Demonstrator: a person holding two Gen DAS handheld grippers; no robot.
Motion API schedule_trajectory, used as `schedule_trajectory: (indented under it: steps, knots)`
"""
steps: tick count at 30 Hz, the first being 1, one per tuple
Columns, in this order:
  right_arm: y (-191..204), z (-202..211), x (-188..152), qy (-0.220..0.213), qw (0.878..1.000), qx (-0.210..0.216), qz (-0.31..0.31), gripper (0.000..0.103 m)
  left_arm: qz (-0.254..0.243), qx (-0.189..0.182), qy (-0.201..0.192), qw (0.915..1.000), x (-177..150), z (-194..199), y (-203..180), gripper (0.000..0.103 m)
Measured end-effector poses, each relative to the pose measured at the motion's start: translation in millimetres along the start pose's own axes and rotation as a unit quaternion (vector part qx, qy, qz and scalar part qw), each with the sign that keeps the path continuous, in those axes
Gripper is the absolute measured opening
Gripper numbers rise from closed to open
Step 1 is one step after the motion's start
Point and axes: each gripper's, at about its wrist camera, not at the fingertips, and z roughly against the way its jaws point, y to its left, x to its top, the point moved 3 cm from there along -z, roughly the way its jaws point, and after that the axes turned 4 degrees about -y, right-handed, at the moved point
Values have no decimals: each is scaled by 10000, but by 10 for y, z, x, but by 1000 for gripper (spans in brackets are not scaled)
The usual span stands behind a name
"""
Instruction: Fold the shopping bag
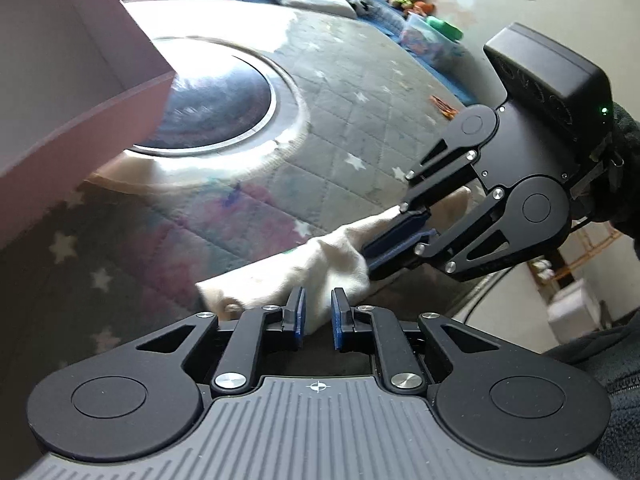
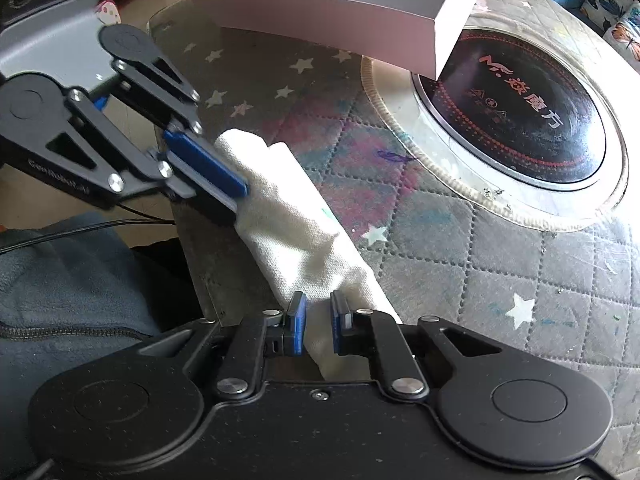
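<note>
Cream canvas is what both views centre on: the shopping bag (image 1: 320,256) is bunched into a long narrow roll near the edge of the surface (image 1: 340,120), which is covered by a quilted star-print mat. In the left wrist view, the left hand-held gripper (image 1: 318,318) has its blue pads on either side of one end of the roll, clamped on the fabric. The right hand-held gripper (image 1: 394,242) comes in from the right and pinches the other end between its closed pads. Behind them there's a round black induction cooktop (image 1: 218,108) set into the surface, and a pinkish box (image 1: 60,80) overhangs it on the left.

Right wrist view, same thing mirrored: the right hand-held gripper (image 2: 318,320) grips the near end of the shopping bag (image 2: 296,224), and the left hand-held gripper (image 2: 210,174) is clenched on the far end. The roll runs between them, just beside the surface (image 2: 500,264) edge. The cooktop (image 2: 516,112) has red lettering, and the box (image 2: 340,4) partly covers it.
</note>
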Motion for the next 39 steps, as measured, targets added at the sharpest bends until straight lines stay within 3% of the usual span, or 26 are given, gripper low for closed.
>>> schedule_trajectory:
  steps: [3,5,8,17,24,34,39]
  knots:
    - [4,-7,6,7,10000,-5,26,13,-5,133,-37,9999,5,50,20,13]
    - [8,-10,9,19,10000,-16,44,13,-63,265,31,9996,9,21,34,5]
    - [15,-8,12,18,10000,-38,55,13,-62,284,89,9995,22,-10,68,3]
    - [32,-7,13,21,9999,-81,85,13,-41,325,262,9991,62,-103,173,3]
    - [22,-5,12,27,9999,-94,118,13,311,46,390,9987,57,-185,340,3]
    - [-9,28,71,-114,9999,-46,-76,14,29,178,379,9991,59,-199,255,3]
    - [41,-21,165,-220,9995,-181,100,14,117,220,349,9991,42,-203,192,3]
